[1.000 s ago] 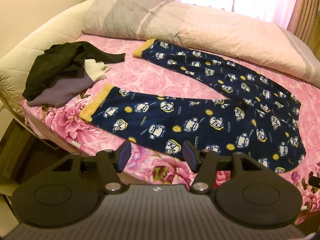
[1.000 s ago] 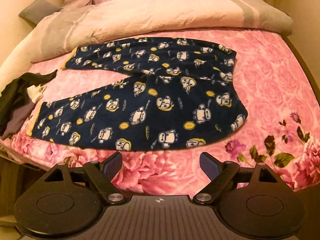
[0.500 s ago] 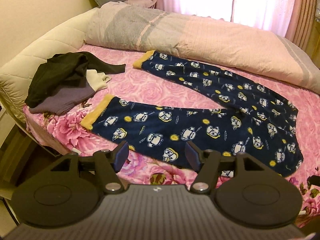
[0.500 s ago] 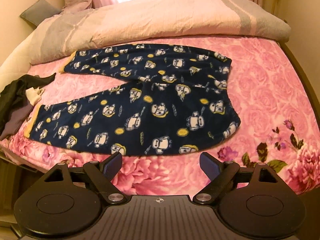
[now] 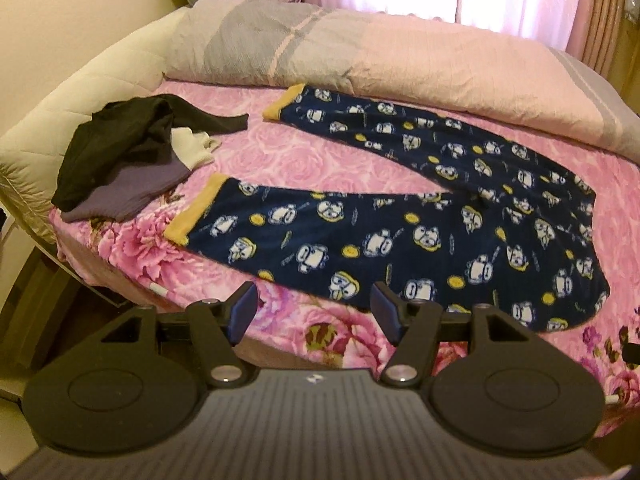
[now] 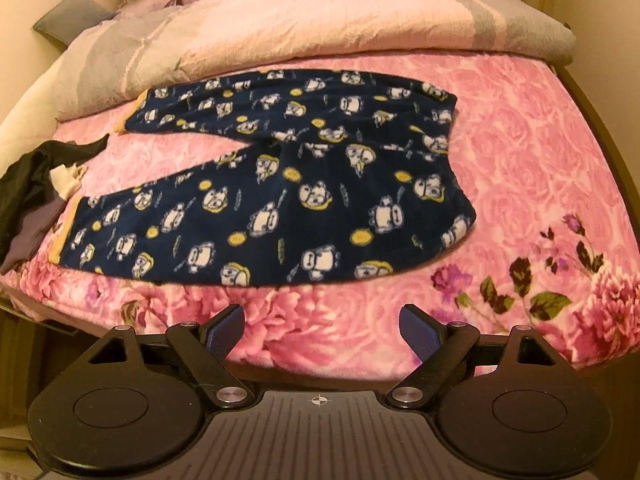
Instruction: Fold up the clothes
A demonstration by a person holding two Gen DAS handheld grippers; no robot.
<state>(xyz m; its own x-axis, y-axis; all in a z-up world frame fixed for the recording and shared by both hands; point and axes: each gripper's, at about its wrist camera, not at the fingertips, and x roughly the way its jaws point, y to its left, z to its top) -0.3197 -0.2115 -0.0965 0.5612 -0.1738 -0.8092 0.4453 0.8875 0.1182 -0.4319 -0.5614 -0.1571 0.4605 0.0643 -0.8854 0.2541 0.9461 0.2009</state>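
Note:
Navy fleece pyjama trousers [image 5: 400,216] [image 6: 288,184] with a white-and-yellow cartoon print and yellow cuffs lie spread flat on a pink floral bed [image 5: 320,160] [image 6: 520,152]. Both legs point left and the waist lies to the right. My left gripper [image 5: 314,312] hovers open at the bed's near edge, just short of the lower leg, nothing between its fingers. My right gripper [image 6: 322,332] stands wide open over the pink blanket, a little in front of the trousers' seat, holding nothing.
A crumpled pile of black, grey and cream clothes [image 5: 128,160] [image 6: 32,192] lies at the bed's left edge. A rolled pink-and-grey duvet [image 5: 360,52] [image 6: 304,28] runs along the far side. Dark floor [image 5: 36,312] drops off past the bed's left edge.
Both views have drawn back a little from the bed, showing more of the duvet and window. The left jaws stand slightly wider than a second ago. The trousers have not moved.

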